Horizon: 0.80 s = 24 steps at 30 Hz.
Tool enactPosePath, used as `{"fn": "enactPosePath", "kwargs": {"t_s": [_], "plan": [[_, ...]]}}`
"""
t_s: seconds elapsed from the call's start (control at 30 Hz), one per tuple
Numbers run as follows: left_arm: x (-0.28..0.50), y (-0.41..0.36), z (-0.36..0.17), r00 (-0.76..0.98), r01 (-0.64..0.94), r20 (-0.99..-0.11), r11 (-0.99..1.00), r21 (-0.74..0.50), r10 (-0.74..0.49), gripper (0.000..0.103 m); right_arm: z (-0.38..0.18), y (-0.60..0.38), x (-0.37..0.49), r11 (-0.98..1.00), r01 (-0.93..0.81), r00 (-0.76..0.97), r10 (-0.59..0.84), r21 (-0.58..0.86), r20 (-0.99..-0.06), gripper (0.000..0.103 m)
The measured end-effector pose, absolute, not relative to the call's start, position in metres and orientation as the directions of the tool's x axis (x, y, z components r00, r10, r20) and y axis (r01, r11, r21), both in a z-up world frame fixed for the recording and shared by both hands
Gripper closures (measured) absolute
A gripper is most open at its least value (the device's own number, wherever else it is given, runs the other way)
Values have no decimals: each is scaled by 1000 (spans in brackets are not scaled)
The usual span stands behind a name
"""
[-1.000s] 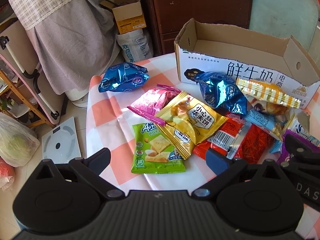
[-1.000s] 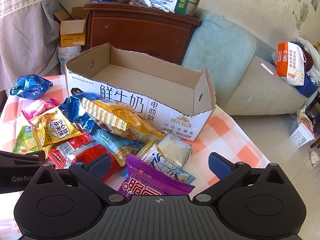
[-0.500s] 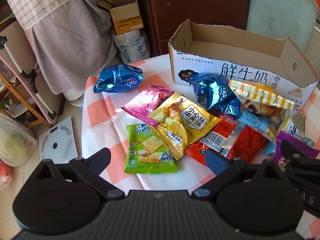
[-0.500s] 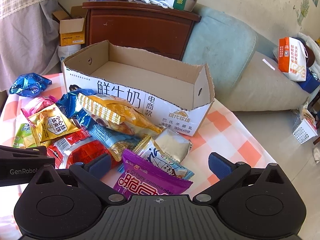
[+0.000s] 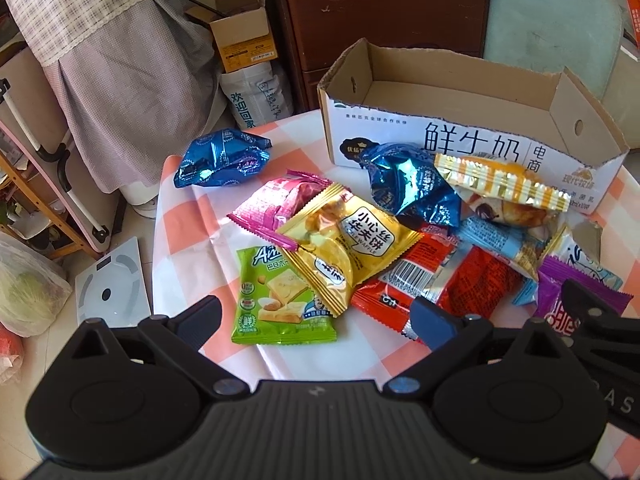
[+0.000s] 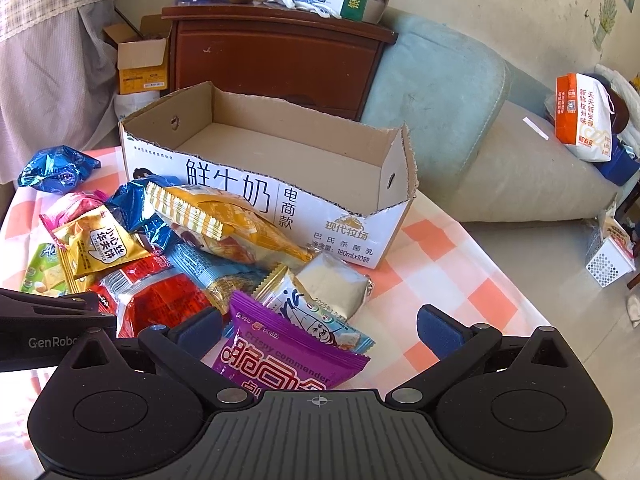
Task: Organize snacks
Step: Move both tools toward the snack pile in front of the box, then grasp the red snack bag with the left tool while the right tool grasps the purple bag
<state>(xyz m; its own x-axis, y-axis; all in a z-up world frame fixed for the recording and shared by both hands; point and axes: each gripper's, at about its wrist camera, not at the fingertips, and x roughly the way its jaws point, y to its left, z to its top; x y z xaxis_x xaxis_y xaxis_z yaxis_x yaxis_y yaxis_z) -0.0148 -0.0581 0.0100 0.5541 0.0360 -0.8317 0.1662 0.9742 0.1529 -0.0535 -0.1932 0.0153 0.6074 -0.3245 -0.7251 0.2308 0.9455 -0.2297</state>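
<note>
Several snack packets lie heaped on a checked tablecloth (image 5: 180,232) in front of an empty cardboard milk box (image 5: 460,136) (image 6: 280,176). In the left wrist view a green biscuit packet (image 5: 280,300) and a yellow waffle packet (image 5: 348,244) sit just beyond my left gripper (image 5: 316,316), which is open and holds nothing. A blue foil bag (image 5: 220,158) lies apart at the far left. My right gripper (image 6: 320,326) is open above a purple crisps packet (image 6: 288,356), with a red packet (image 6: 160,300) to its left.
A dark wooden cabinet (image 6: 272,60) and a pale blue sofa (image 6: 460,120) stand behind the table. To the left, past the table edge, are a small open carton (image 5: 244,36), a covered rack (image 5: 100,60) and a bathroom scale (image 5: 112,284) on the floor.
Both grippers have drawn slightly back and up, so the packets and box sit a little lower and farther left in view. Nothing was picked up; both stay open.
</note>
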Motion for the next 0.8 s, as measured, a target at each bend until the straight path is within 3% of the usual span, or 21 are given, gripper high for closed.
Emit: {"fn": "enactPosePath", "kwargs": {"t_s": [0.5, 0.8], "plan": [[-23, -68, 7, 550, 204, -835, 970, 134, -1, 4, 18, -210, -67, 963, 198, 619, -269, -185, -738, 0], [-25, -68, 7, 542, 246, -838, 965, 86, -64, 3, 19, -239, -77, 984, 175, 615, -120, -14, -780, 0]]}}
